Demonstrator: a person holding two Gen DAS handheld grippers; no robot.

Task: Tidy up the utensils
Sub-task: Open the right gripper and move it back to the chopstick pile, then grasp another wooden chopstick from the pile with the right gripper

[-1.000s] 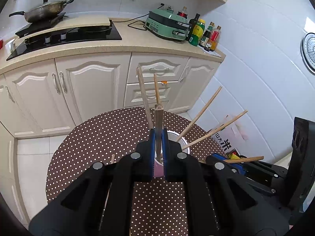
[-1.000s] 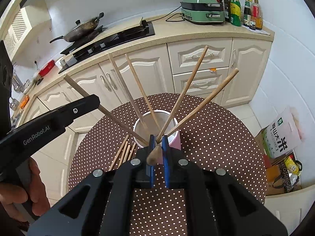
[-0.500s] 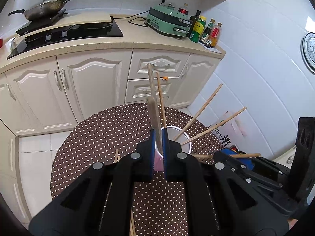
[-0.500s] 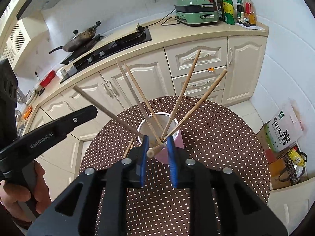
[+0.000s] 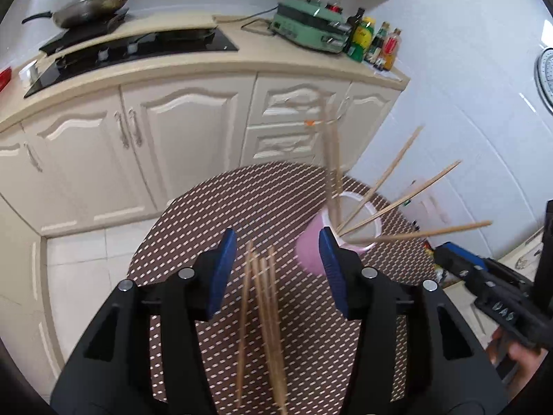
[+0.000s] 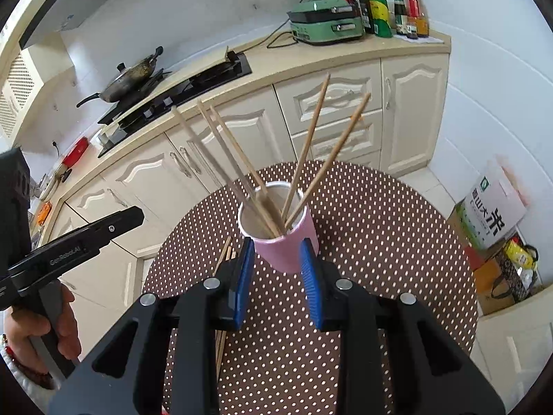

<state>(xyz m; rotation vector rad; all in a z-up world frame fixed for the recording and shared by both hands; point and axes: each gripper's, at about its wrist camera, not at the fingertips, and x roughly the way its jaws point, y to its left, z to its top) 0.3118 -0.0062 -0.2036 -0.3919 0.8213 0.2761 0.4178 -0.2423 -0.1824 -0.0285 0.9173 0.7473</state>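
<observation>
A pink cup stands on the brown dotted round table with several wooden chopsticks fanned out of it. My right gripper hovers just in front of the cup. Its jaws are opening and its pads press on nothing. In the left wrist view the cup is to the right of my left gripper. That gripper's jaws are opening wide above several loose chopsticks lying on the table, without touching them. The picture is blurred by motion. The loose chopsticks also show left of the cup.
Cream kitchen cabinets stand beyond the table, with a hob, a wok, a green appliance and bottles on the counter. Bags and a rice sack sit on the floor to the right. A hand holds the left gripper.
Both grippers were shut on a chopstick over the cup and have let go; the chopsticks now stand in the cup. The left gripper swung left over the loose chopsticks and opened wide.
</observation>
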